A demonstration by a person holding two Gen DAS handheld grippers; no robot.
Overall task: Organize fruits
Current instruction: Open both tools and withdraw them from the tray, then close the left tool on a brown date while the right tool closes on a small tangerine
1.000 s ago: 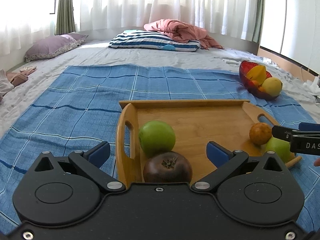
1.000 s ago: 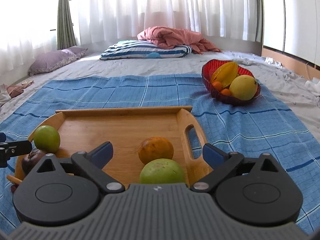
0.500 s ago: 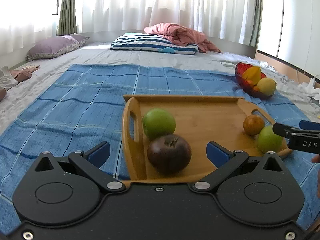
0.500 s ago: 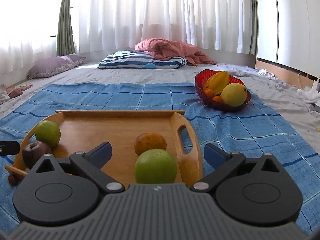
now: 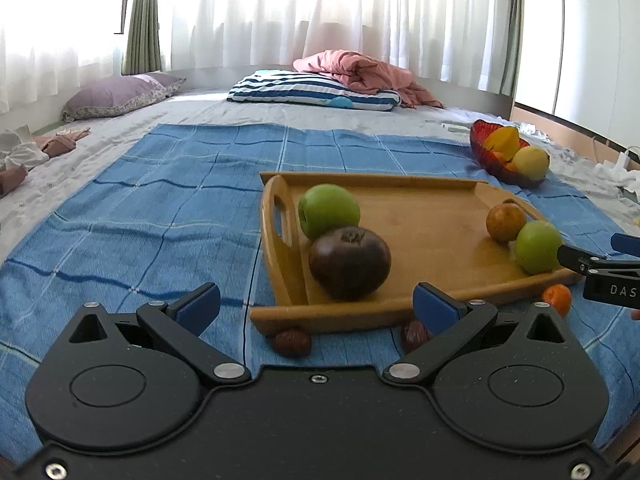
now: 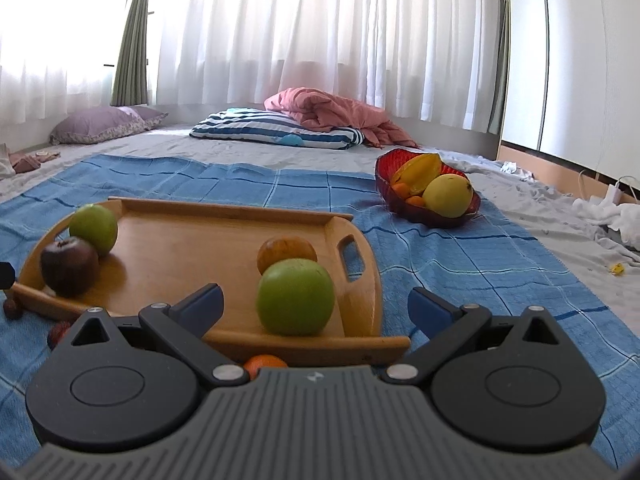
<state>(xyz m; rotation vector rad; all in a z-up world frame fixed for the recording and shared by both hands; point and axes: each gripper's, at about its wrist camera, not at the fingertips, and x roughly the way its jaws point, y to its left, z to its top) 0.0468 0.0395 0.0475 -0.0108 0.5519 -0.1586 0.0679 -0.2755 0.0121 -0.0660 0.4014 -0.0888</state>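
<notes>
Wooden handled tray (image 5: 424, 216) sits on the blue checked blanket (image 5: 168, 200), tilted, holding two green apples (image 5: 329, 210), a dark purple apple (image 5: 349, 263) and an orange fruit (image 5: 505, 222). Red glass bowl (image 6: 424, 210) of fruit sits well apart. Left tool (image 5: 316, 306) and right tool (image 6: 314, 306) both gape wide, gripping nothing.

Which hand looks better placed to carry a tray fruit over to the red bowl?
Probably the right gripper: the red bowl lies on its side, and a green apple sits on the wooden tray just ahead of its open fingers.
</notes>
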